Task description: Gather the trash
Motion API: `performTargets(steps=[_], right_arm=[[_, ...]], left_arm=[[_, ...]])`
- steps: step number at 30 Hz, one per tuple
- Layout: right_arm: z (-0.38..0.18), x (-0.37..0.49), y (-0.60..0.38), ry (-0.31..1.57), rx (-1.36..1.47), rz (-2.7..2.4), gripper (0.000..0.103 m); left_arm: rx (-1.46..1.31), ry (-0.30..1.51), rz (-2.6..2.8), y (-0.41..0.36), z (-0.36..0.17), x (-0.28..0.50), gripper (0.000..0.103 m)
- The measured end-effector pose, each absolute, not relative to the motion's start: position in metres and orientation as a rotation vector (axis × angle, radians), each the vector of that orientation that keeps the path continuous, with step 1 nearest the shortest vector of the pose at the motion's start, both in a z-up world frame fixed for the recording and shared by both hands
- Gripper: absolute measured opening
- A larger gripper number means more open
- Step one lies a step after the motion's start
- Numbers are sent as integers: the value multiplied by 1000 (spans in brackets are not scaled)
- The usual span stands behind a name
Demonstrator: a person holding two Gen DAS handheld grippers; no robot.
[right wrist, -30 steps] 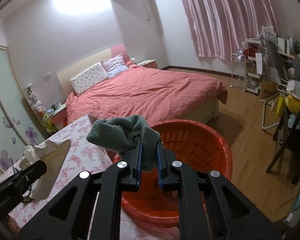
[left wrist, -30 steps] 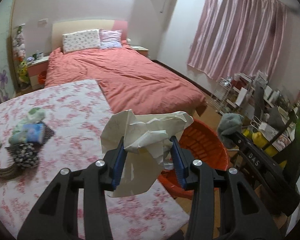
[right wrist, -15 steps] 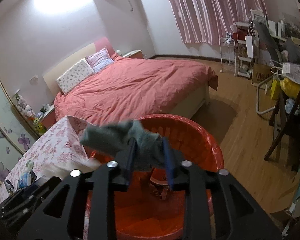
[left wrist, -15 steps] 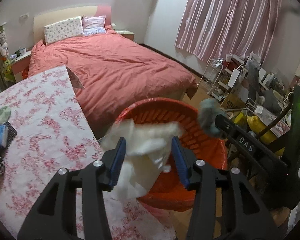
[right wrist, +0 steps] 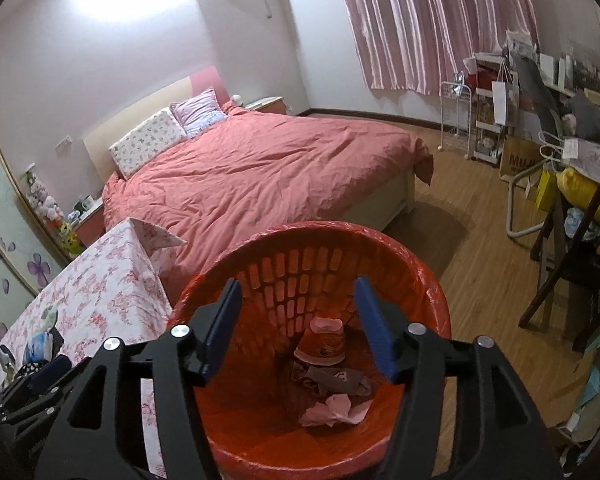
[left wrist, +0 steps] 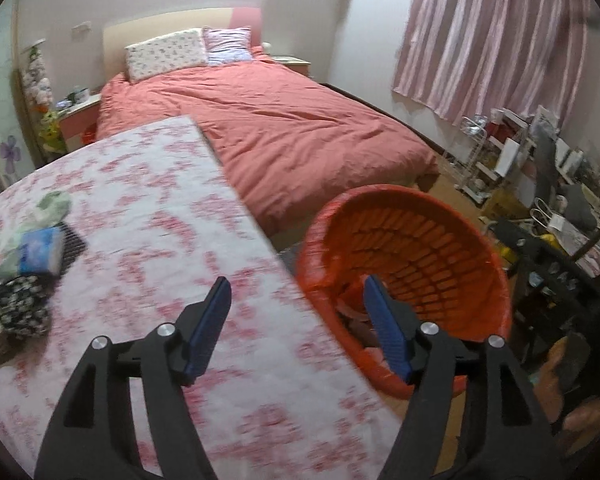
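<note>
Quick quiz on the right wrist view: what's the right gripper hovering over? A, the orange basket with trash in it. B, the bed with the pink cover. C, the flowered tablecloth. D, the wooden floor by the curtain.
A: the right gripper hangs over the orange basket, its jaws opening with nothing between them, and a paper cup and crumpled tissue lie at the bottom.

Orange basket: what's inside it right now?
Inside the orange basket: an upturned paper cup, grey cloth and crumpled paper. The near wall hides the rest.
</note>
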State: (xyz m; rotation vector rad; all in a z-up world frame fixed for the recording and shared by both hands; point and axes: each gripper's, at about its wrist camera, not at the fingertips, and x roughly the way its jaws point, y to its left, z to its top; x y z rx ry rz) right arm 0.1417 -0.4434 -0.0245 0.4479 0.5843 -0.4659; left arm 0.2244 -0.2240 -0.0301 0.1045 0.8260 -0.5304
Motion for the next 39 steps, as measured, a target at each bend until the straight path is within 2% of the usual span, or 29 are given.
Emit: performTargets(steps=[14,39], right_arm=[[-15,156,-389,615,348,-346,62],[-29,200,-203,749,102,-44,62]], left_arm=[[81,818,-298,-100,-35,229,75],[-91,825,169,153,-47,257,76]])
